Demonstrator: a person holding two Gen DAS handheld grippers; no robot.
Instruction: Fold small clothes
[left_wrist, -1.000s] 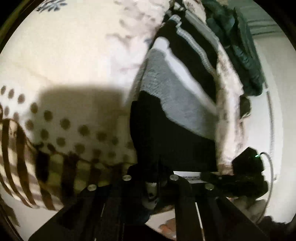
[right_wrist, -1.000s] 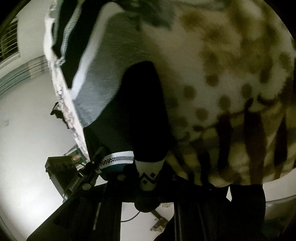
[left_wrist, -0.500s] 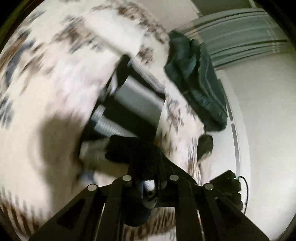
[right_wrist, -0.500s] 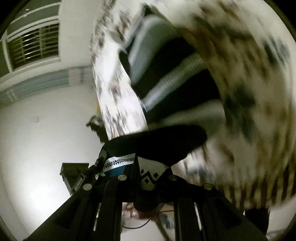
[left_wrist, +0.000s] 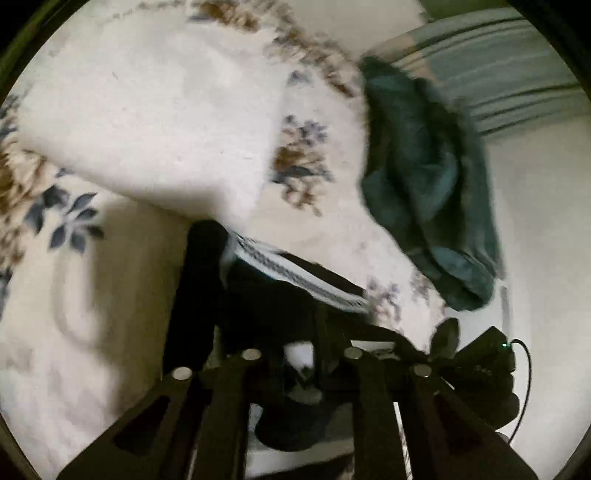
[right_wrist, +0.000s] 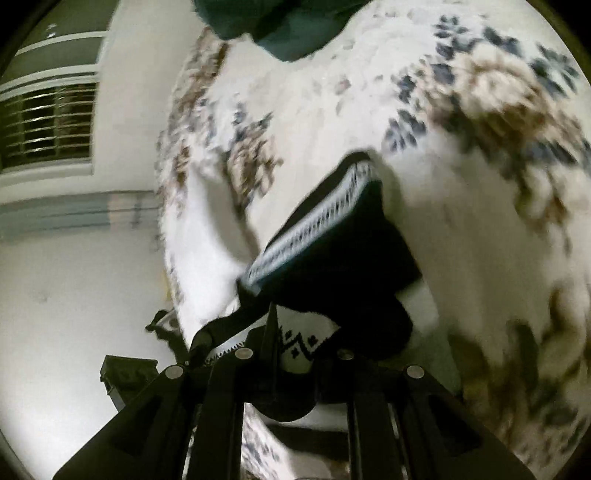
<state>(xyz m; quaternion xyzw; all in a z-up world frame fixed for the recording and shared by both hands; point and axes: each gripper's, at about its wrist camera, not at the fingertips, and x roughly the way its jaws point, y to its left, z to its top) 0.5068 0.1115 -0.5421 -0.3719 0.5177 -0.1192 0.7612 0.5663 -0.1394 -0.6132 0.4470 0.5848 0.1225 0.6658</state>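
A small black knit garment with a white zigzag-patterned band (left_wrist: 280, 295) hangs stretched between the two tongs, lifted just above the bed. In the right wrist view the same garment (right_wrist: 343, 251) spreads out from the tool toward the bedding, its patterned band running diagonally up and away, and a white cuff with black diamond marks sits right at the grip. The left tongs (left_wrist: 301, 363) are clamped on one dark end of the garment, cloth bunched between the fingers. The right tongs (right_wrist: 295, 350) are likewise closed on the patterned cuff end.

Below lies a cream fleece blanket printed with blue and brown flowers (left_wrist: 122, 122), which covers the bed; it also fills the right wrist view (right_wrist: 480, 122). A crumpled dark teal cloth (left_wrist: 424, 192) rests on the blanket near the bed's far edge, well apart from the garment, and shows at the top of the right wrist view (right_wrist: 284, 26). A barred window (right_wrist: 48, 125) is set in the pale wall beyond.
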